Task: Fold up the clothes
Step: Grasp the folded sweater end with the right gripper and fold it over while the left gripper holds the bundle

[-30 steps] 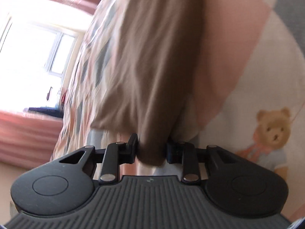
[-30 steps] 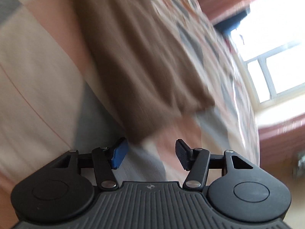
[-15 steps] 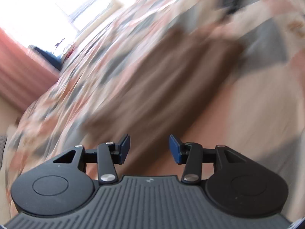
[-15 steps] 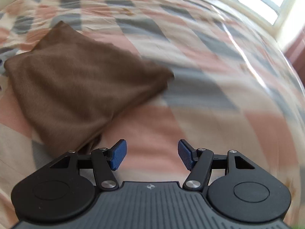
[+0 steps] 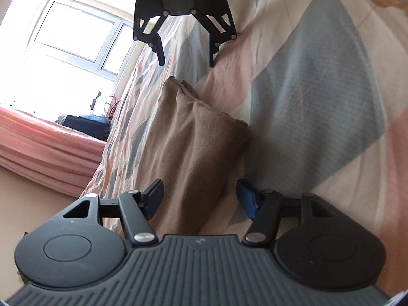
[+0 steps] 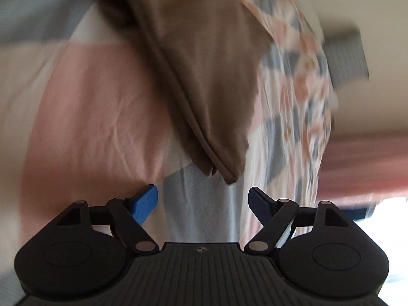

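Since one second ago, your left gripper (image 5: 200, 199) let go of the brown garment (image 5: 188, 150), and its fingers were now apart on either side of the near end. Your right gripper (image 6: 202, 201) also had its fingers apart, just short of the garment's corner, empty. The folded garment lay on the bed (image 5: 318, 97); its long axis ran from your left gripper to the right one. Probably both stood so to take the two ends for another fold.
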The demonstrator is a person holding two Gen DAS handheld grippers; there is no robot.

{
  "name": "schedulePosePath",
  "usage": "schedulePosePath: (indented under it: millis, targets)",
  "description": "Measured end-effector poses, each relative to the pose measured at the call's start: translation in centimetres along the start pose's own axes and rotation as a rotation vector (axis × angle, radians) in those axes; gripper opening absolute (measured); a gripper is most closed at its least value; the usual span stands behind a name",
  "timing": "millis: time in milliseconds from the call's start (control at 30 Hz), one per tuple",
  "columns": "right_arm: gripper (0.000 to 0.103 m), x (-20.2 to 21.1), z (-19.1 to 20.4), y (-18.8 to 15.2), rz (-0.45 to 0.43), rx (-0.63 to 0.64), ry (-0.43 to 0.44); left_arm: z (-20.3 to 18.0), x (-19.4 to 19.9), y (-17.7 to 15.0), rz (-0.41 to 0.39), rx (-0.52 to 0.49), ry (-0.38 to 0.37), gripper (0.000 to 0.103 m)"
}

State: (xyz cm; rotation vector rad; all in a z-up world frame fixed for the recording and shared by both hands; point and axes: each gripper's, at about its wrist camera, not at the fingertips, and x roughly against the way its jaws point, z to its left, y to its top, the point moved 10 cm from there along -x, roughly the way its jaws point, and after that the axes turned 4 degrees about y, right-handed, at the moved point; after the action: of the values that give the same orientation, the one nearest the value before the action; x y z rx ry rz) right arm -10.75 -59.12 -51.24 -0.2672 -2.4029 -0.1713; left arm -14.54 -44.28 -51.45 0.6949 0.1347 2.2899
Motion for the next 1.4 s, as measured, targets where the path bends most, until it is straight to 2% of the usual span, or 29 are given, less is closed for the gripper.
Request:
schedulePosePath:
  millis: [133, 267, 333, 400, 467, 567, 600, 633, 700, 733, 833, 900, 1000, 1067, 1233, 1333, 1400]
  targets:
    - [0.078, -2.0, -0.7, -0.3, -0.111, 0.161, -0.055, 0.0, -0.3, -0.3, 0.028, 0.038, 0.042, 0.060]
    - [0.077, -3.4, -1.3, -0.7, -0.213, 0.300, -0.046, 0.0, 0.1, -0.2, 0.035, 0.083, 0.065, 0.060]
    - [0.074, -3.3, -1.2, -0.5, -0.277, 0.403, -0.052, -0.1, 0.4, -0.2, 0.030, 0.103, 0.079, 0.059]
    - [0.067, -3.3, -0.7, -0.1, -0.348, 0.534, -0.091, 0.3, -0.2, -0.3, 0.025, 0.118, 0.092, 0.058]
    - [0.062, -3.8, -0.5, 0.3, -0.376, 0.581, -0.082, 0.8, -0.8, -0.3, 0.021, 0.128, 0.098, 0.055]
    - [0.043, -4.7, -0.5, 0.6, -0.383, 0.611, -0.020, 0.8, -1.3, -0.1, 0.021, 0.132, 0.081, 0.039]
    - [0.037, -4.7, -0.6, 0.7, -0.378, 0.613, 0.008, 0.8, -1.3, 0.0, 0.021, 0.133, 0.067, 0.028]
    - [0.034, -4.5, -0.8, 0.8, -0.373, 0.610, 0.038, 0.7, -1.6, 0.0, 0.022, 0.139, 0.053, 0.022]
    - [0.026, -4.0, -1.4, 1.1, -0.358, 0.600, 0.105, 1.1, -1.6, 0.0, 0.016, 0.172, 0.035, 0.016]
    - [0.024, -3.5, -1.9, 1.4, -0.345, 0.590, 0.150, 1.7, -1.5, 0.0, 0.012, 0.208, 0.021, 0.015]
    - [0.021, -2.4, -4.1, 2.9, -0.289, 0.558, 0.353, 4.4, -0.9, -0.7, 0.013, 0.427, -0.084, 0.013]
    - [0.019, -1.9, -6.4, 4.1, -0.230, 0.518, 0.518, 7.2, -0.4, -1.9, 0.031, 0.652, -0.157, 0.012]
    - [0.017, -1.9, -11.1, 6.7, -0.142, 0.422, 0.720, 11.5, -0.1, -4.5, 0.059, 0.982, -0.242, 0.011]
    - [0.018, -2.8, -14.8, 9.0, -0.129, 0.371, 0.778, 14.0, 0.0, -7.0, 0.085, 1.181, -0.261, 0.011]
    - [0.018, -8.1, -23.2, 15.3, -0.077, 0.230, 0.875, 18.6, -1.7, -14.8, 0.167, 1.664, -0.295, 0.009]
    - [0.018, -12.6, -25.1, 18.6, -0.071, 0.112, 0.925, 19.0, -4.0, -20.1, 0.243, 1.934, -0.315, 0.009]
    - [0.019, -16.0, -24.7, 20.0, -0.057, 0.016, 0.963, 18.1, -5.3, -23.3, 0.291, 2.094, -0.337, 0.009]
